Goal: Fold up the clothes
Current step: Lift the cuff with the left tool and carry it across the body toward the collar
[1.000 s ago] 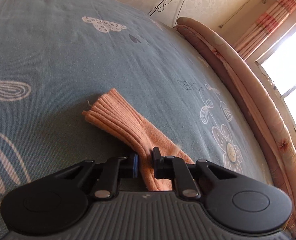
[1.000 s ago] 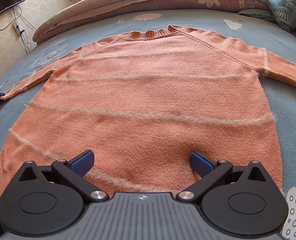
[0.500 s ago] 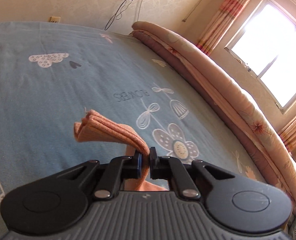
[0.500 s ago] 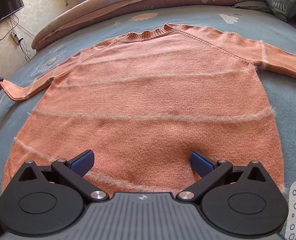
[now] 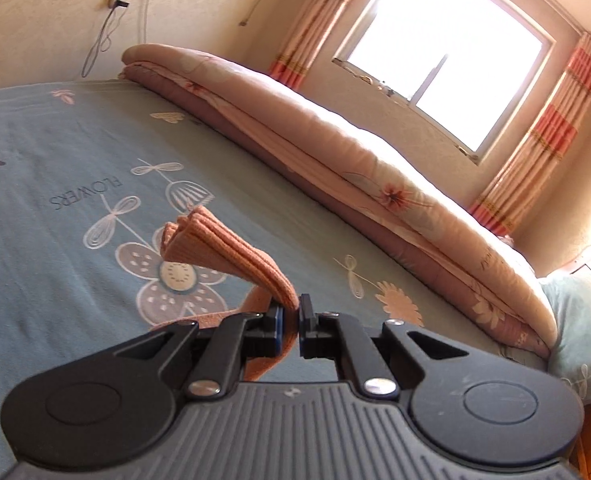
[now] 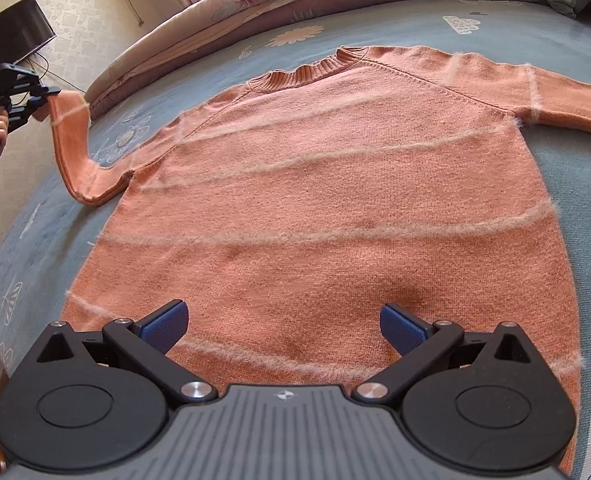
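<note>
Since the earlier frames, the sleeve [image 6: 71,148] had been raised off the bed [image 6: 495,16] by the left gripper [image 5: 290,322], where before it had lain flat along the blue sheet; its ribbed cuff [image 5: 199,236] now stood out beyond the fingertips in the air, and the left wrist view had been tilted up toward the window [image 5: 447,52]. The cuff end was clamped between the closed jaws of the left gripper, seen also at the left edge of the right wrist view [image 6: 35,94]; from there the sleeve hung down in a curve and met the bed again just beside the shoulder. The orange sweater [image 6: 327,200] was spread flat on the bed, collar toward the far edge and hem toward the near edge, pale fuzzy stripes running across it; the other sleeve [image 6: 555,92] was stretched toward the right edge of the bed. The right gripper [image 6: 283,326] was held over the hem with its jaws spread wide and nothing between them; whether its blue pads [image 6: 165,324] touched the knit could not be told. A folded floral quilt [image 5: 375,176] was laid along the far edge of the bed, with a pale blue pillow [image 5: 579,332] at its end; striped curtains [image 5: 535,148] were hung beside the window.
</note>
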The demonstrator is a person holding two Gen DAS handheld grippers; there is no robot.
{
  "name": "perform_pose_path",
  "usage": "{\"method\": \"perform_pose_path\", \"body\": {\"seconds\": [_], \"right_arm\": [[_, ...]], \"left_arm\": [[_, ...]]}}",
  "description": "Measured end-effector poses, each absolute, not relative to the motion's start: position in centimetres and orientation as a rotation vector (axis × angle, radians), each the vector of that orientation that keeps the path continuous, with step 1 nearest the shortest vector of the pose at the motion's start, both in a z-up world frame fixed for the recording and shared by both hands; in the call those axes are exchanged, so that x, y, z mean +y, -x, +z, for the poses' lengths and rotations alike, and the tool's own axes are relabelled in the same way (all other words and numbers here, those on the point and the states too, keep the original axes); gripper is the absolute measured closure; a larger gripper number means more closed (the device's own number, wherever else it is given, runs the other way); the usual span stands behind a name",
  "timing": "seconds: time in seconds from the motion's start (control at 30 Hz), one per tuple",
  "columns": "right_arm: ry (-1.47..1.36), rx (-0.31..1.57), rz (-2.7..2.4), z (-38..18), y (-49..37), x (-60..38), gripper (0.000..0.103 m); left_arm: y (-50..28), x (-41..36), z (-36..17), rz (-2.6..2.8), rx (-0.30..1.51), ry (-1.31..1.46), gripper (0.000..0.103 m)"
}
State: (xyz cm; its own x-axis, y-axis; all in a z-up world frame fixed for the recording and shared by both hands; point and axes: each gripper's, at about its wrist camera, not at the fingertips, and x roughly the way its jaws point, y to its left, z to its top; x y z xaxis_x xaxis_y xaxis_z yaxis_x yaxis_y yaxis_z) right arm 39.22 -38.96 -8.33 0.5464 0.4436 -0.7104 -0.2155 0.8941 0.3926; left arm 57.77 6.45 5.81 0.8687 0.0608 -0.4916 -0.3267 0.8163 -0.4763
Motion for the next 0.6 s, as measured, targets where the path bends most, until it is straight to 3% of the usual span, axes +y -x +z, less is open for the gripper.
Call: {"method": "perform_pose_path", "body": {"seconds": [0.6], "right_arm": [[-0.340,0.887,0.390,-7.0,-38.7,-40.6,0.000]], "left_arm": [[-61.7,-10.8,5.1,-0.097,0.538,0.514,0.098]]}}
